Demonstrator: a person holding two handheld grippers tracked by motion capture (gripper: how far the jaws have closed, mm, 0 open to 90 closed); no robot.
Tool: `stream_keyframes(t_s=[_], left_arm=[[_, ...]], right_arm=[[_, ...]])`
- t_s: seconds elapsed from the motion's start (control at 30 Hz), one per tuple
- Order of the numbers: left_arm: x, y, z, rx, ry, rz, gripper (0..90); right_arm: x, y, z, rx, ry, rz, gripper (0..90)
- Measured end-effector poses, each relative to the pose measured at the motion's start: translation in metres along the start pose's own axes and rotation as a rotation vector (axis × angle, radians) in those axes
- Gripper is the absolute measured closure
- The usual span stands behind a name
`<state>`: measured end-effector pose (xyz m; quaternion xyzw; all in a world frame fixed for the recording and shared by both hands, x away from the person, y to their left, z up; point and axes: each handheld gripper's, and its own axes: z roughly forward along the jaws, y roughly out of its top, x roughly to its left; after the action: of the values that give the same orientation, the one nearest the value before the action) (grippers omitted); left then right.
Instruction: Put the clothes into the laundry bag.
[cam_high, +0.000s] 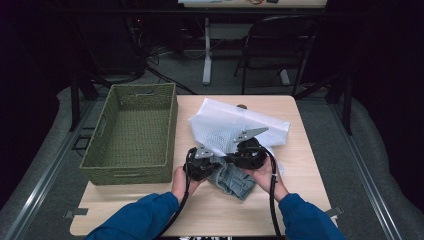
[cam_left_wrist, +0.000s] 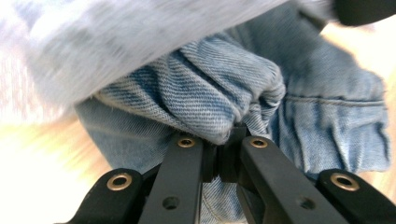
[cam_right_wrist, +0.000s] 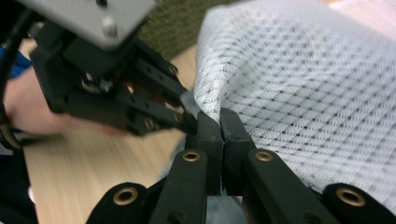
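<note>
A crumpled pair of light blue denim shorts (cam_high: 235, 181) lies on the wooden table (cam_high: 300, 200), half under a white mesh laundry bag (cam_high: 235, 125). My left gripper (cam_high: 216, 163) is shut on a fold of the denim (cam_left_wrist: 219, 88), its jaws pinched together (cam_left_wrist: 227, 140) just below the blurred bag (cam_left_wrist: 116, 42). My right gripper (cam_high: 231, 156) is shut on the lower edge of the mesh bag (cam_right_wrist: 303, 84), the netting squeezed between its pads (cam_right_wrist: 220, 126). The left gripper (cam_right_wrist: 187, 122) sits close beside it, tips almost meeting.
An empty green woven basket (cam_high: 131, 172) stands on the left side of the table, its wall also behind the bag (cam_right_wrist: 182, 23). A black chair (cam_high: 280, 45) and another table's legs stand on the floor beyond the far edge.
</note>
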<state>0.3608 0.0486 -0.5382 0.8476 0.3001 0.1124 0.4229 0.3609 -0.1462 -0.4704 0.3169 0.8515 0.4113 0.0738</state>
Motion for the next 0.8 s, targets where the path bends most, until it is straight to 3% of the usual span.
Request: stream_keyframes(t_s=[0.2, 0.27, 0.43, 0.5, 0.6, 0.67, 0.73, 0.8], left_arm=[[-0.002, 0.016, -0.02, -0.124, 0.003, 0.034, 89.1], [-0.001, 0.019, -0.023, -0.128, 0.01, 0.054, 89.0], [0.008, 0.005, -0.004, -0.012, 0.006, 0.032, 87.3], [0.009, -0.001, 0.002, 0.017, 0.014, 0.036, 83.5], [0.011, -0.003, 0.0, 0.038, 0.005, 0.011, 70.3], [0.012, -0.002, -0.005, 0.075, 0.011, -0.008, 53.8], [0.014, -0.004, -0.011, 0.094, 0.018, -0.057, 38.6], [0.013, -0.009, -0.014, 0.126, 0.013, -0.107, 32.8]], right_arm=[[0.014, 0.008, -0.01, -0.069, 0.074, -0.016, 89.3], [0.015, 0.006, -0.011, -0.055, 0.07, -0.014, 89.3], [-0.008, -0.01, 0.005, 0.104, -0.015, 0.057, 89.4], [-0.015, -0.017, 0.014, 0.147, -0.023, 0.072, 89.4], [-0.016, -0.019, 0.019, 0.156, -0.02, 0.065, 89.4], [-0.015, -0.018, 0.019, 0.152, -0.021, 0.057, 89.4], [-0.015, -0.018, 0.018, 0.148, -0.021, 0.063, 89.4], [-0.015, -0.018, 0.018, 0.139, -0.026, 0.063, 89.4]])
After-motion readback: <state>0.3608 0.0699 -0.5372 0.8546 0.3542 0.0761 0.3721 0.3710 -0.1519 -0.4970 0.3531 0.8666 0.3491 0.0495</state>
